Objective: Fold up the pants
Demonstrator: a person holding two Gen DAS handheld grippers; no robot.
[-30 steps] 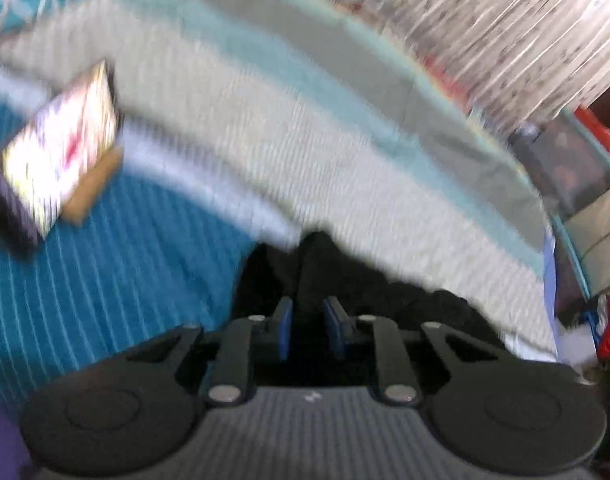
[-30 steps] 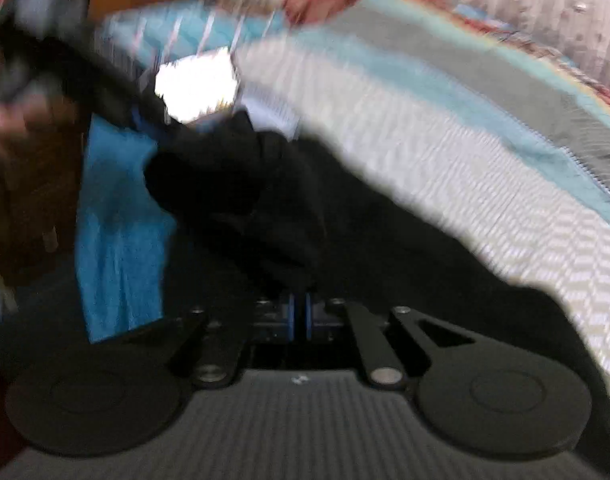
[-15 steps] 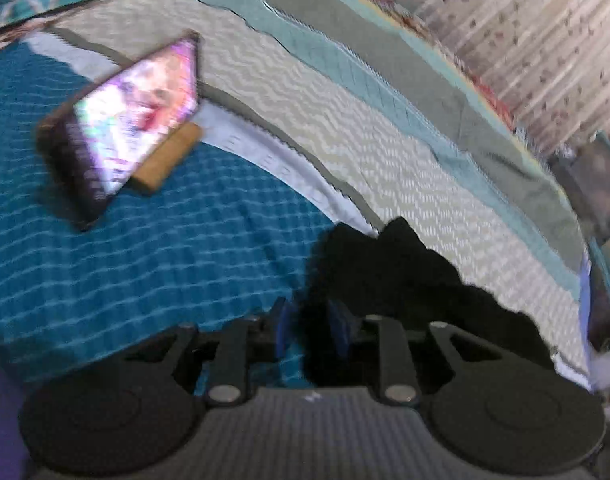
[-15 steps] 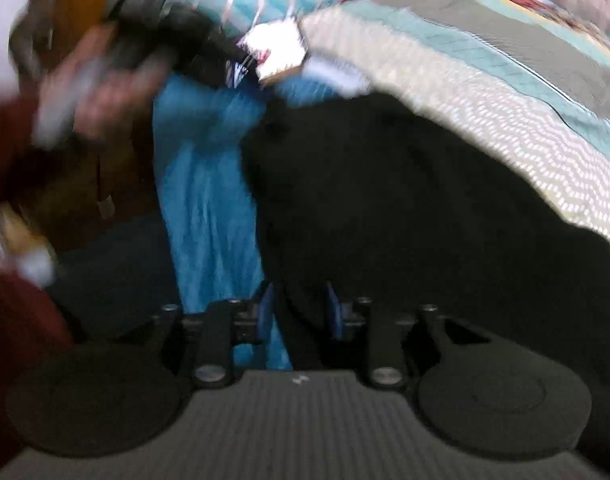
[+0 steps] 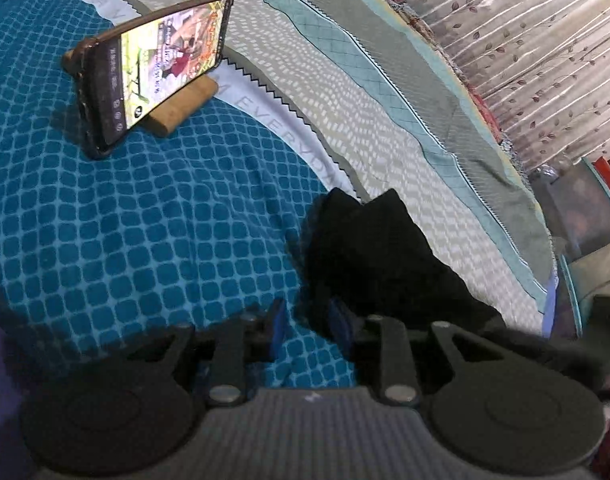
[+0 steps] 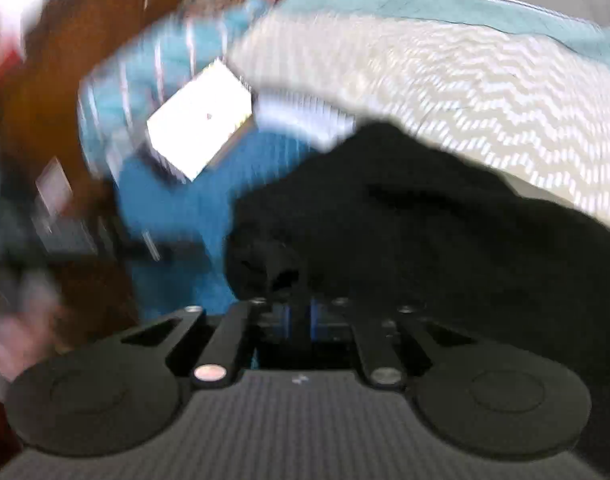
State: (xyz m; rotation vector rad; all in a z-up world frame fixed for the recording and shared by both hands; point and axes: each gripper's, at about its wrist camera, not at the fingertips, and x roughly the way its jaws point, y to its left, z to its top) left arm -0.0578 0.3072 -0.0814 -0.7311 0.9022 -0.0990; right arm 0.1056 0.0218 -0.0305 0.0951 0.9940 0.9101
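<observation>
Black pants [image 5: 377, 264] lying crumpled on a bed, straddling the seam between a teal checked blanket [image 5: 145, 232] and a pale zigzag-patterned bedspread [image 5: 365, 120]. Left gripper [image 5: 305, 320] low over the blanket at the left edge of the pants, blue pads slightly spread, jaws just been opening; dark cloth touching the right-hand pad, with no clear pinch on it. Beyond, near the far edge of the blanket, a phone [image 5: 161, 68] with a lit screen propped tilted on a small wooden stand [image 5: 185, 108]. A leaf-print curtain [image 5: 545, 40] behind the bed. Right wrist view heavily blurred: right gripper [image 6: 300, 316] pressed together on a fold of the pants [image 6: 405, 220], jaws just been closing, dark fabric bunched over and ahead of the fingertips.
</observation>
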